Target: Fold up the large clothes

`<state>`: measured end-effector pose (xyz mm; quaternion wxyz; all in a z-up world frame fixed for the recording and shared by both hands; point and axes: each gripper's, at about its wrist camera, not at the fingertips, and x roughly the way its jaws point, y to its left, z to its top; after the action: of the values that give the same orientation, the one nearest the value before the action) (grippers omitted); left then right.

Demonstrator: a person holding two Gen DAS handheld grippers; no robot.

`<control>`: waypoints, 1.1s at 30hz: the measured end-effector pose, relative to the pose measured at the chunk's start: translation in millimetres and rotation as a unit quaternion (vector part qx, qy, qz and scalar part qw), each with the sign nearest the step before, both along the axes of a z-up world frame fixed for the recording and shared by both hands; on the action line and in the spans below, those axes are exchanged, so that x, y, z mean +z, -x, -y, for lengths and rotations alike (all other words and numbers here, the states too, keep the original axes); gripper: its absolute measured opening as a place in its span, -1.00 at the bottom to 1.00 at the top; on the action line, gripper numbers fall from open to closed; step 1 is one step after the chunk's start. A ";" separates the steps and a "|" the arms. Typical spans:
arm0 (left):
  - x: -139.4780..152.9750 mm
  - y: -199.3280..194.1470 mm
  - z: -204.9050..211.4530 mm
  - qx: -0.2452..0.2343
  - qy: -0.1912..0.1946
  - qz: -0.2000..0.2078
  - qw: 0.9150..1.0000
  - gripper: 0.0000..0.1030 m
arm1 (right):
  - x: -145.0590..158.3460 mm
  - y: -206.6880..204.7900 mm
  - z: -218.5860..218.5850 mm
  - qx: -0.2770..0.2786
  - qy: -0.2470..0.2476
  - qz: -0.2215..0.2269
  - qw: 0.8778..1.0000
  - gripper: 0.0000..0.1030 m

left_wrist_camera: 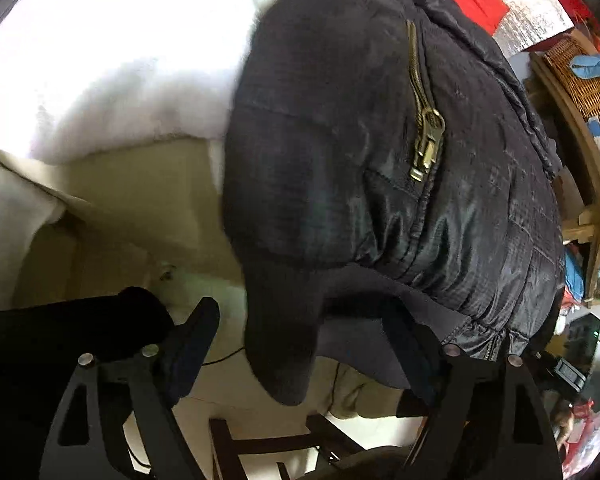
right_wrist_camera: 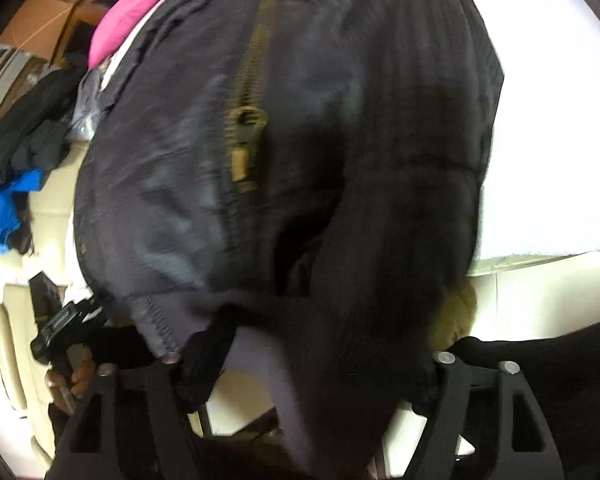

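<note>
From the left wrist, your left tool is standing spread, the black jacket hanging at twelve o'clock, its hem drooping between the fingers ungripped. From the right wrist, your right tool is likewise spread under the jacket; unpinched, the slick fabric may be slipping off the white bed.

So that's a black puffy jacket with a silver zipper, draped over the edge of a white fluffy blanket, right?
Nearly. The zipper is not silver: it is brass-coloured, a dull gold, as the left wrist view shows most sharply and the right wrist view confirms. The rest stands: a black puffy jacket draped over the edge of a white fluffy blanket.
</note>
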<state>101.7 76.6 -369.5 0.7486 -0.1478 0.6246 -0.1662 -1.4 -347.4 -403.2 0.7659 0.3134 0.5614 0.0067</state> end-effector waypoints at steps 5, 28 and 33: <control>9.5 5.6 9.2 -0.049 -0.002 0.033 0.998 -0.61 | 6.9 0.8 -9.5 0.017 0.008 0.019 1.000 -0.48; 226.8 -69.6 11.1 -0.084 0.074 0.237 0.965 -0.84 | 236.3 -30.8 18.8 0.008 0.129 0.321 0.938 -0.71; 267.7 -135.2 36.6 -0.080 0.073 0.272 0.956 -0.84 | 265.2 -102.6 32.3 -0.016 0.154 0.347 0.925 -0.72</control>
<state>236.8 39.9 -101.8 0.8619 -0.1008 0.3930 -0.3042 101.2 -379.7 -138.0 0.9515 0.1787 0.2497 0.0168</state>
